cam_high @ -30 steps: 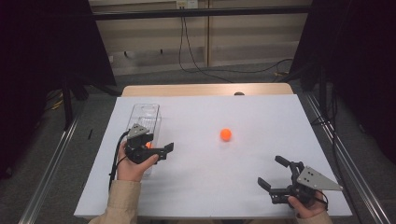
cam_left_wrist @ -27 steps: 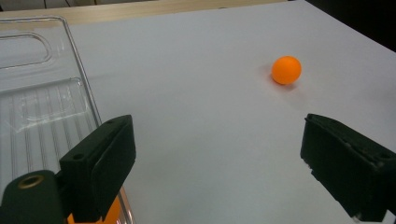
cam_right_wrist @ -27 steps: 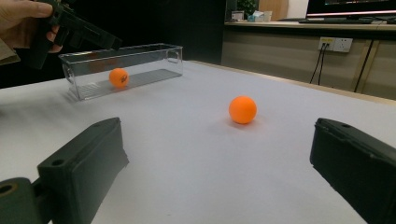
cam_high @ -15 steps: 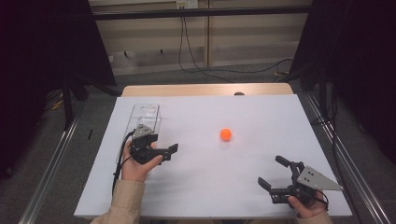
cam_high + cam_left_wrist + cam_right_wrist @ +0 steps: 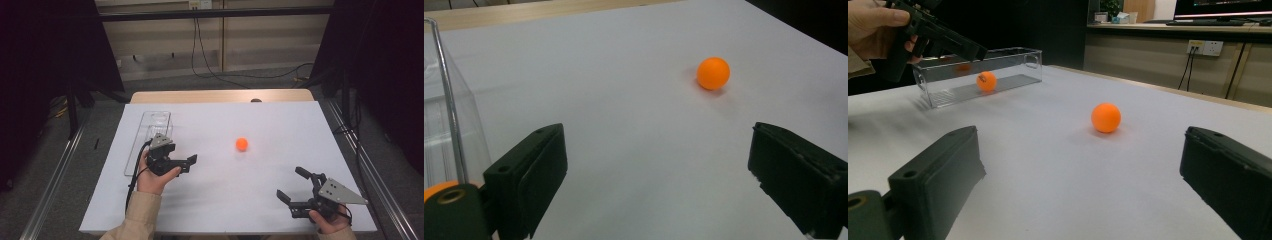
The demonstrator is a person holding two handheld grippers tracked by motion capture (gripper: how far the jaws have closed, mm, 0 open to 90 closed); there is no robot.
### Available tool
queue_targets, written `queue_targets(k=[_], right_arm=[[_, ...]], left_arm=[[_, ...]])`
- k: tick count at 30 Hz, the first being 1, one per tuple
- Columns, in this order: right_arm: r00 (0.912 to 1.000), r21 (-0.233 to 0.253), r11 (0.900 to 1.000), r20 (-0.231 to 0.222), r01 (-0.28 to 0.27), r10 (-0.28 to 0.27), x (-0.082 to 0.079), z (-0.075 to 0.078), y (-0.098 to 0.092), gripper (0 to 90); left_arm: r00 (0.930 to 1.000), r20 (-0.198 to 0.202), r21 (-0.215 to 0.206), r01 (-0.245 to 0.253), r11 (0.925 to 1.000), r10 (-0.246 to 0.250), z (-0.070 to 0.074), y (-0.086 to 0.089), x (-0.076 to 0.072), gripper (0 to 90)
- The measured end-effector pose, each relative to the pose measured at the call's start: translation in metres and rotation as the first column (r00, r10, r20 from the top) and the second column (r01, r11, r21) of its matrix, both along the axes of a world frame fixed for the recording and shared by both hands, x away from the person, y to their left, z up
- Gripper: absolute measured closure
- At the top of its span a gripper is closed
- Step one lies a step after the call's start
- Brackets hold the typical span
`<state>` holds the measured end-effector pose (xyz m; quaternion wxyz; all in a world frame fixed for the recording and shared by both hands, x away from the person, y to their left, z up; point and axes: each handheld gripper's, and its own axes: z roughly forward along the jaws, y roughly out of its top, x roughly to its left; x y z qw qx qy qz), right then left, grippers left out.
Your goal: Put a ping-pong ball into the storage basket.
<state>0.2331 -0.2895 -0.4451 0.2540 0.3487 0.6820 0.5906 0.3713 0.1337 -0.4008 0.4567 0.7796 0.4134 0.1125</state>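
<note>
An orange ball [image 5: 242, 144] lies loose on the white table, right of centre. It appears ahead of both grippers, in the left gripper view [image 5: 713, 73] and the right gripper view [image 5: 1106, 117]. My left gripper [image 5: 187, 164] is open and empty beside a clear plastic box [image 5: 150, 140], its jaws pointing right toward the ball. Wide-apart jaws frame bare table in the left gripper view [image 5: 664, 185]. A second orange ball [image 5: 986, 81] rests inside the box [image 5: 1013, 62]. My right gripper [image 5: 291, 183] sits open and empty near the front right corner, seen again in its own view [image 5: 1083, 180].
White paper covers the table [image 5: 280, 125], with a wooden strip along the far edge [image 5: 220, 96]. Dark curtains and metal rails flank both sides. The box's clear wall [image 5: 449, 125] stands close to the left gripper's left jaw.
The left hand and its gripper have shifted a little to the right, away from the box. The right gripper and the loose ball have stayed put.
</note>
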Motion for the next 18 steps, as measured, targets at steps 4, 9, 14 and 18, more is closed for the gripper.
queue_targets(k=[4, 9, 14, 18], right_arm=[[1.0000, 0.000, 1.000, 0.001, -0.002, 0.002, 0.000, 0.000, 0.000, 2.4], [1.0000, -0.001, 1.000, -0.002, -0.001, 0.001, 0.000, 0.000, 0.000, 2.4], [1.0000, 0.000, 1.000, -0.002, -0.001, 0.001, 0.000, 0.000, 0.000, 2.4], [1.0000, 0.000, 1.000, -0.002, -0.001, 0.001, 0.000, 0.000, 0.000, 2.4]], left_arm=[[1.0000, 0.004, -0.003, 0.004, 1.0000, -0.004, 0.000, -0.003, 0.000, 8.8], [0.9999, 0.005, 0.002, 0.010, 1.0000, -0.010, -0.001, -0.007, 0.001, 8.8], [0.9998, 0.008, -0.002, 0.017, 0.9998, -0.017, -0.001, -0.014, 0.001, 8.8], [0.9997, 0.011, 0.003, 0.024, 0.9997, -0.024, -0.001, -0.016, 0.002, 8.9]])
